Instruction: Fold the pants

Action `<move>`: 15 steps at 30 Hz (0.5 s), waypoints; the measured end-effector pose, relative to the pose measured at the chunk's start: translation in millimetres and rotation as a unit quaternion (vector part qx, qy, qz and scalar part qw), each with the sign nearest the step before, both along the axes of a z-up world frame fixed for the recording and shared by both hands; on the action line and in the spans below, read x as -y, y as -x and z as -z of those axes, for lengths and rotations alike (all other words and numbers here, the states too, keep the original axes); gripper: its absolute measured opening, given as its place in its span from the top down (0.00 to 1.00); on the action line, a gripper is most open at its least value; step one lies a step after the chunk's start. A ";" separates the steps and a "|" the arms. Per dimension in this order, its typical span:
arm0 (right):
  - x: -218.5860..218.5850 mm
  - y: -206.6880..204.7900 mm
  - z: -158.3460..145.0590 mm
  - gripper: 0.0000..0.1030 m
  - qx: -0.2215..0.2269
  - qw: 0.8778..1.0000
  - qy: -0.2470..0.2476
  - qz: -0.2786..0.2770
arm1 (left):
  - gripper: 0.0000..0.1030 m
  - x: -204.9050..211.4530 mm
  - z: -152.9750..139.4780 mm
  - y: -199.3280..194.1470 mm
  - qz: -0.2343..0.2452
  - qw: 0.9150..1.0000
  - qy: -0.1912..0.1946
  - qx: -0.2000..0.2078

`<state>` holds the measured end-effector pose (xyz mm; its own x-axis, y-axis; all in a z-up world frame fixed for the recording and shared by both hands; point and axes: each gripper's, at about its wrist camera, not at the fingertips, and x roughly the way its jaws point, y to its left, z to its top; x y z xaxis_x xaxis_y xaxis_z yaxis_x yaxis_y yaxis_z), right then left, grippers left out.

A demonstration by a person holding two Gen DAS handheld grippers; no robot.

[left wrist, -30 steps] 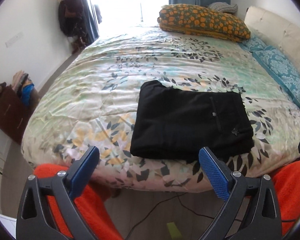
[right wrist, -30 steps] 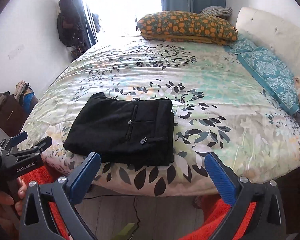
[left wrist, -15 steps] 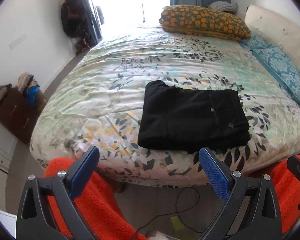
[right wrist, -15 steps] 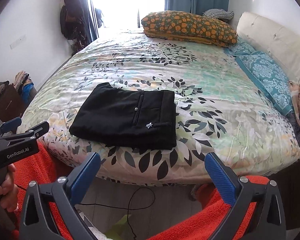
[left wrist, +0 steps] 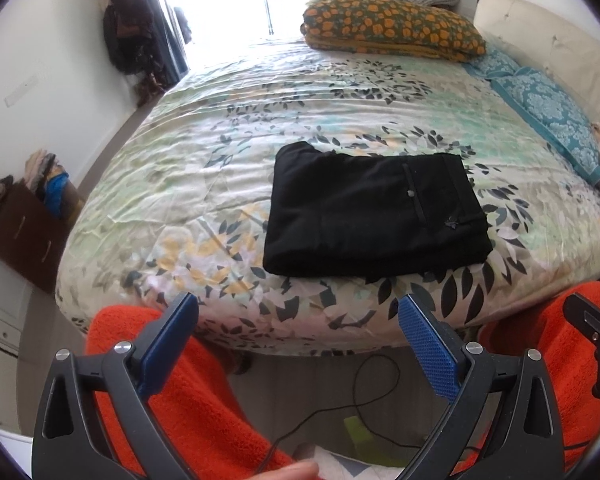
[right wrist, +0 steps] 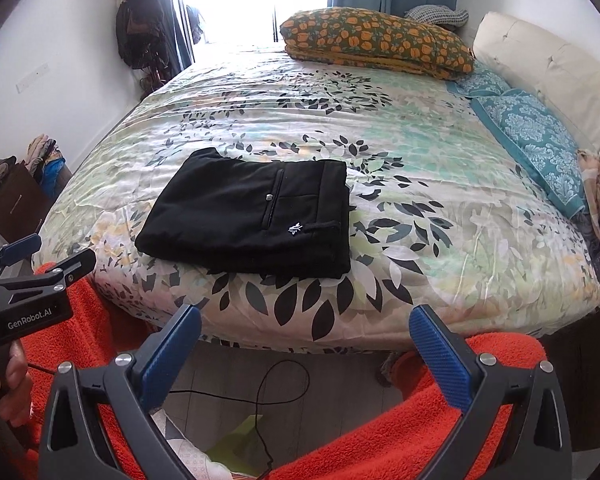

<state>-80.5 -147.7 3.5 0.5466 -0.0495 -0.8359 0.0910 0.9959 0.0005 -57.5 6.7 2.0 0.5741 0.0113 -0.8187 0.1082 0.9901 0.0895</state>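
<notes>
Both grippers spread wide and empty, left gripper (left wrist: 298,344), right gripper (right wrist: 306,338), folded black pants (right wrist: 252,216) lay well ahead on the bed (right wrist: 420,208), untouched.

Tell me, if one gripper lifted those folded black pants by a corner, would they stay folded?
Probably not: the pants are soft layered cloth, so a corner lift would likely let them droop and unfold. Pushed, they might bunch on the wrinkled bedspread.

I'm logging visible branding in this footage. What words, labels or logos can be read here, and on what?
"GenRobot.AI": white lettering on the black body of the left tongs, seen in the right wrist view.
Small white emblem on the folded black pants, near the back pocket: a logo with no letters that can be read.
Nothing else is readable.
</notes>
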 end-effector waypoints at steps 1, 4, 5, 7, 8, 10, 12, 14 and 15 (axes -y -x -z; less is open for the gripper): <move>0.4 -0.3 1.0 0.00 -0.003 1.000 0.000 0.000 | 0.02 0.5 -0.3 1.0 0.004 1.000 -0.001 0.000; 0.0 -1.0 0.0 0.00 -0.011 1.000 0.009 -0.013 | 0.02 1.9 -1.4 2.2 0.016 1.000 -0.005 -0.003; 0.7 -1.3 -1.1 0.00 -0.016 1.000 0.009 -0.024 | 0.01 2.3 -2.6 2.2 0.019 1.000 -0.006 -0.003; 2.0 -1.7 -3.4 0.00 -0.033 0.998 0.018 -0.052 | 0.01 3.2 -6.2 2.0 0.029 1.000 -0.006 -0.002; 2.8 -1.9 -4.1 0.00 -0.046 0.996 0.028 -0.066 | 0.01 3.4 -8.6 1.2 0.035 0.999 -0.002 -0.004; 7.3 -2.4 -4.8 0.00 -0.076 0.992 0.039 -0.090 | 0.01 2.9 -14.6 0.3 0.041 0.999 0.009 -0.007; 13.9 -2.5 -7.4 0.00 -0.105 0.989 0.034 -0.095 | 0.01 3.6 -22.1 1.2 0.044 0.999 0.015 -0.001; 19.6 -1.4 -14.6 0.00 -0.113 0.990 0.017 -0.085 | 0.01 5.6 -31.9 4.5 0.045 0.999 0.023 0.015; 21.0 -0.3 -20.2 0.00 -0.105 0.992 0.007 -0.075 | 0.01 6.8 -36.5 6.5 0.042 0.998 0.029 0.023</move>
